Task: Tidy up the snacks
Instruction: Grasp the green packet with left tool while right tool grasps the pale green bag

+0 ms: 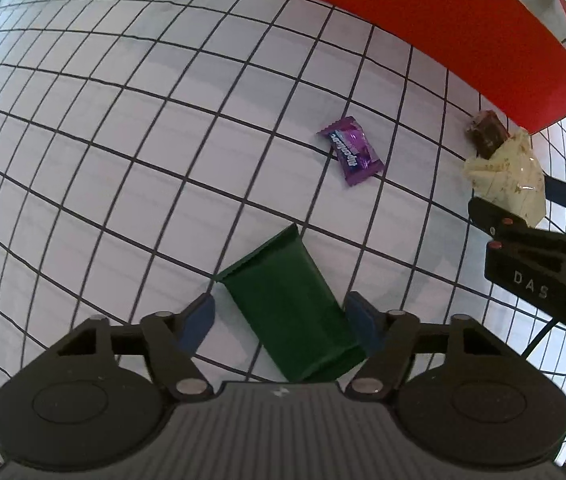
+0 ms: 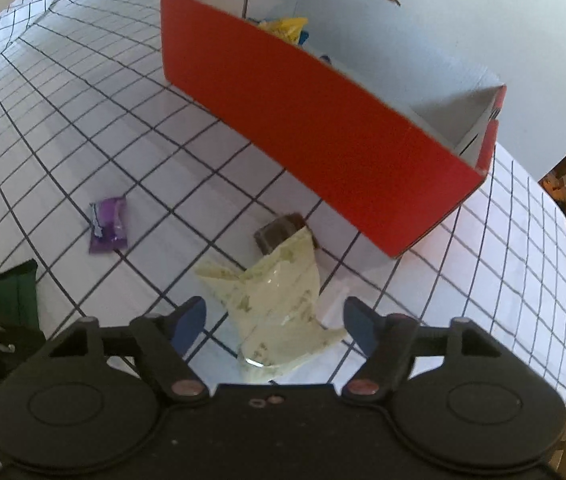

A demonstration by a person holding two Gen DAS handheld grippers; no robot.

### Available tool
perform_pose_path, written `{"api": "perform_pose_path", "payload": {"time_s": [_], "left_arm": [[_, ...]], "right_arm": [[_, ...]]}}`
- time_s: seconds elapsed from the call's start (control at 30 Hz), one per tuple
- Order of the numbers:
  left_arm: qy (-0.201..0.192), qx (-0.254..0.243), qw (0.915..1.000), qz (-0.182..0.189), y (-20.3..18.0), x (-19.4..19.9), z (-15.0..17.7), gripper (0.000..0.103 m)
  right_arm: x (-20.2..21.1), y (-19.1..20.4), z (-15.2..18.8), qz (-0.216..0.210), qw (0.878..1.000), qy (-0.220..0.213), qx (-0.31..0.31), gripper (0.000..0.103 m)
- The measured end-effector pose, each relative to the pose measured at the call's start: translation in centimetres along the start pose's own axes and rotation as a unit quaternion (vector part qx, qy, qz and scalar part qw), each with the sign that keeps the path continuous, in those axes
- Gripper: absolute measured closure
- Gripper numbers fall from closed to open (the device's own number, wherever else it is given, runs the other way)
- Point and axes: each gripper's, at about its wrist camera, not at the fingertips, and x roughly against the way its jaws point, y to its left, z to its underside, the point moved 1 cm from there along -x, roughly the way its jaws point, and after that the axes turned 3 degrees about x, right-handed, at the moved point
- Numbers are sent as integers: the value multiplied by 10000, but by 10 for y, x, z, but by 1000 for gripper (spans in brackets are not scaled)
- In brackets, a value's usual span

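Observation:
A dark green snack bar (image 1: 295,308) lies on the checked tablecloth between the open jaws of my left gripper (image 1: 281,322); it also shows in the right wrist view (image 2: 13,294). A pale cream wrapper (image 2: 275,300) with a brown chocolate piece (image 2: 279,230) at its far end lies between the open jaws of my right gripper (image 2: 275,320). In the left wrist view the wrapper (image 1: 507,176) and the right gripper's body (image 1: 539,264) are at the right. A purple candy (image 1: 353,150) lies loose on the cloth, also in the right wrist view (image 2: 108,225).
A red cardboard box (image 2: 323,120) with a white inside stands at the back, holding a yellow packet (image 2: 287,26). The box also shows in the left wrist view (image 1: 423,20). The tablecloth (image 1: 123,140) is bunched at the far left.

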Motion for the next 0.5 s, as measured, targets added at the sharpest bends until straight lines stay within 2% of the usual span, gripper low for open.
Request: {"api": "perform_pose_path", "payload": {"time_s": [0.13,0.2,0.23,0.5], "left_arm": [[11,20,10000,45,7,0,-5,50],[26,64,9999,117,15,3,-6,56],[37,79,9998,166,18,3,-7,58],[23,147,9994,299,36,7,-5,59]], "right_arm": [[2,3,8,16,10000,28,-21,42],[5,3,13,25,9999,35,-152,50],[7,1,16,-4,9997,30,-250,50],[19,-7,34,-351,9921,-109,-1202,57]]}}
